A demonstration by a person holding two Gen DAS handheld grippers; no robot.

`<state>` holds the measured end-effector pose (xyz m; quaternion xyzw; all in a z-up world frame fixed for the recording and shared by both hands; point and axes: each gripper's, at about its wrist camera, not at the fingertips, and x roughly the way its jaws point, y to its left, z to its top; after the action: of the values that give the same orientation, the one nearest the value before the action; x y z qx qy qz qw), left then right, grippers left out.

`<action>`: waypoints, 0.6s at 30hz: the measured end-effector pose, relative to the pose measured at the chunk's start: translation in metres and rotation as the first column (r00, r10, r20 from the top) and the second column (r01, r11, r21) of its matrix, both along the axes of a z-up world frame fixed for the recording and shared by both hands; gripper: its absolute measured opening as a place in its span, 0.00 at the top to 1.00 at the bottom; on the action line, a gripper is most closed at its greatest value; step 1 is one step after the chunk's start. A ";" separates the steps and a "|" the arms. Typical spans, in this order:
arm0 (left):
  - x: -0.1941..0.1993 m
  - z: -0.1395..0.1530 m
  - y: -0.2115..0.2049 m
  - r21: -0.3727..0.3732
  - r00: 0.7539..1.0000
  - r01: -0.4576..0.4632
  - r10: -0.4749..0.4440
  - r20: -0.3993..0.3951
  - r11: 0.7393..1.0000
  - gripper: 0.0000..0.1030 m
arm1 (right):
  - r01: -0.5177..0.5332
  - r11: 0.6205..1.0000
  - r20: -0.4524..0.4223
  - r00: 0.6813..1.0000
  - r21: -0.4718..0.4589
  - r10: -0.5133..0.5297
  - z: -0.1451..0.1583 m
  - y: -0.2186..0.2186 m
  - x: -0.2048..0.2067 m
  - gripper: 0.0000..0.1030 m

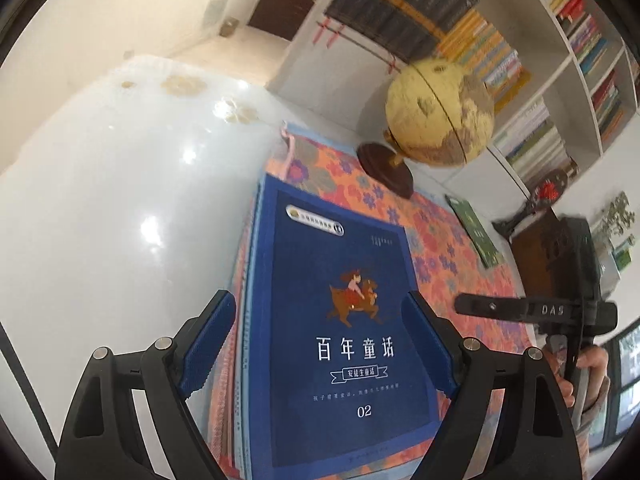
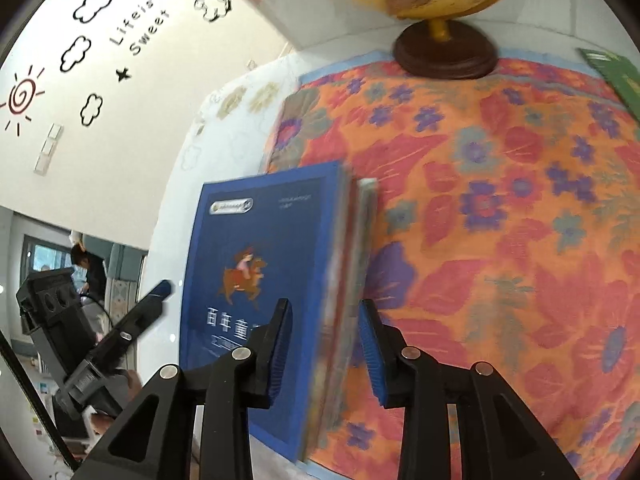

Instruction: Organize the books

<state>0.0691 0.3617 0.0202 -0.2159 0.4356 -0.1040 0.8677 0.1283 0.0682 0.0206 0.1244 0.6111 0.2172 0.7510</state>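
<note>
In the right wrist view, the right gripper (image 2: 324,354) sits low in the frame, fingers apart astride the stack's right edge without pressing. The blue book (image 2: 260,280) tops that stack, long axis running up-frame. The left gripper (image 1: 320,344) straddles it, spread wide. Upper right, a green book (image 2: 618,76) lies well apart.

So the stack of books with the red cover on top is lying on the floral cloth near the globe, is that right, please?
Not quite: the top cover is dark blue, not red. The left wrist view shows the stack of books lying on the floral cloth near the globe.
</note>
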 end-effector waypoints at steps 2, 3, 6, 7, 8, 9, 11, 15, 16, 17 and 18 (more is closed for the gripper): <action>-0.002 0.008 -0.005 0.002 1.000 -0.003 0.003 0.011 1.000 0.19 | 0.020 1.000 0.006 1.000 -0.023 -0.020 0.003 -0.021 -0.001 0.66; -0.003 0.013 -0.012 0.002 1.000 -0.001 0.001 0.018 1.000 0.19 | 0.042 0.999 0.012 0.999 -0.028 -0.041 0.006 -0.039 -0.001 0.65; 0.000 0.027 -0.038 0.004 0.999 0.015 -0.015 0.033 1.000 0.18 | 0.102 0.995 0.060 0.993 -0.013 -0.101 0.016 -0.092 0.001 0.64; 0.004 0.031 -0.050 0.004 0.999 0.022 -0.022 0.033 1.000 0.18 | 0.120 0.993 0.079 0.990 -0.008 -0.119 0.020 -0.108 0.002 0.62; 0.006 0.034 -0.059 0.006 0.999 0.029 -0.029 0.031 1.000 0.18 | 0.151 0.988 0.104 0.983 -0.001 -0.150 0.024 -0.131 0.001 0.57; 0.011 0.037 -0.074 0.009 0.999 0.042 -0.042 0.028 0.999 0.18 | 0.193 0.981 0.140 0.971 0.012 -0.193 0.029 -0.159 -0.001 0.53; 0.020 0.041 -0.100 0.010 0.998 0.064 -0.064 0.016 0.998 0.18 | 0.255 0.967 0.197 0.947 0.024 -0.255 0.036 -0.203 -0.002 0.53; 0.046 0.047 -0.174 -0.013 0.996 0.089 -0.089 0.015 0.996 0.18 | 0.412 0.896 0.285 0.850 0.164 -0.443 0.041 -0.312 -0.001 0.52; 0.050 0.047 -0.191 -0.020 0.996 0.087 -0.086 0.025 0.996 0.18 | 0.430 0.883 0.289 0.835 0.188 -0.468 0.040 -0.327 0.001 0.52; 0.056 0.047 -0.210 -0.033 0.996 0.085 -0.083 0.040 0.996 0.18 | 0.452 0.864 0.293 0.814 0.222 -0.501 0.038 -0.346 0.003 0.52; 0.063 0.046 -0.234 -0.039 0.995 0.087 -0.085 0.056 0.995 0.18 | 0.471 0.847 0.299 0.795 0.246 -0.528 0.034 -0.365 0.009 0.52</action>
<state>0.1326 0.1278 0.0659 -0.2121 0.4186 -0.1560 0.8692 0.1372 -0.2970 0.0543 0.2996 0.3911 0.0775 0.8668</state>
